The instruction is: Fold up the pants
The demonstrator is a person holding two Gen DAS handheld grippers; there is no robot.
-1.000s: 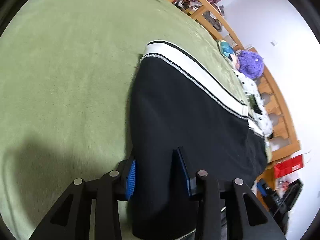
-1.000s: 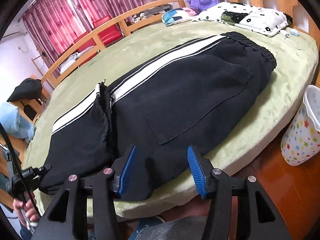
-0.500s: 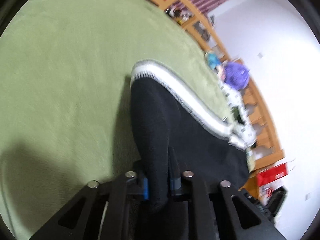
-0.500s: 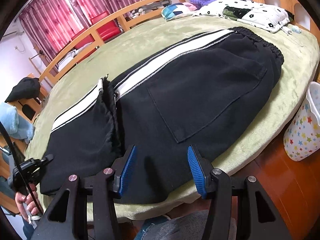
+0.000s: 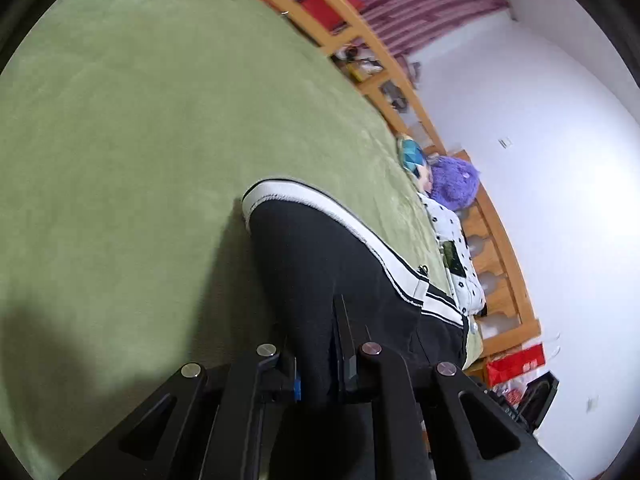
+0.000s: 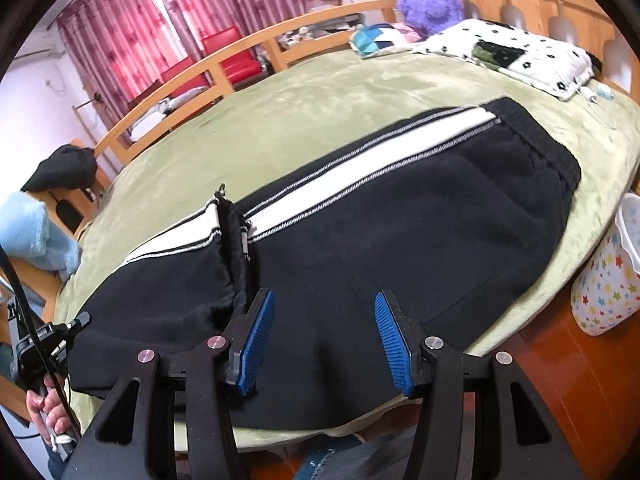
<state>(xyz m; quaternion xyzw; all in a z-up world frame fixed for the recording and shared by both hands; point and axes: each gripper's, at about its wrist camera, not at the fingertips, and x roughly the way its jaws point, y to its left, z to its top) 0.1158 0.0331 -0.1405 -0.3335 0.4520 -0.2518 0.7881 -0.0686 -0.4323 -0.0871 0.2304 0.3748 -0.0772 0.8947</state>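
On the green bed [image 6: 304, 104] the black pants [image 6: 400, 216] lie flat; the left gripper [image 5: 320, 372] has just clamped onto the leg-end cloth, likely to carry it over, while the right gripper [image 6: 324, 336] hovers half open, holding nothing.

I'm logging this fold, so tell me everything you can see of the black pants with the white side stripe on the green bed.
The black fleecy pants with a white side stripe lie flat along the near edge of the green plush blanket, waistband toward the spotted pillow. A back pocket seam shows, and the stripe has grey stitched edging. The lower leg is already doubled over at a fold. The left gripper has just closed on the leg end, which lifts off the blanket there. The right gripper hovers open over the near edge.
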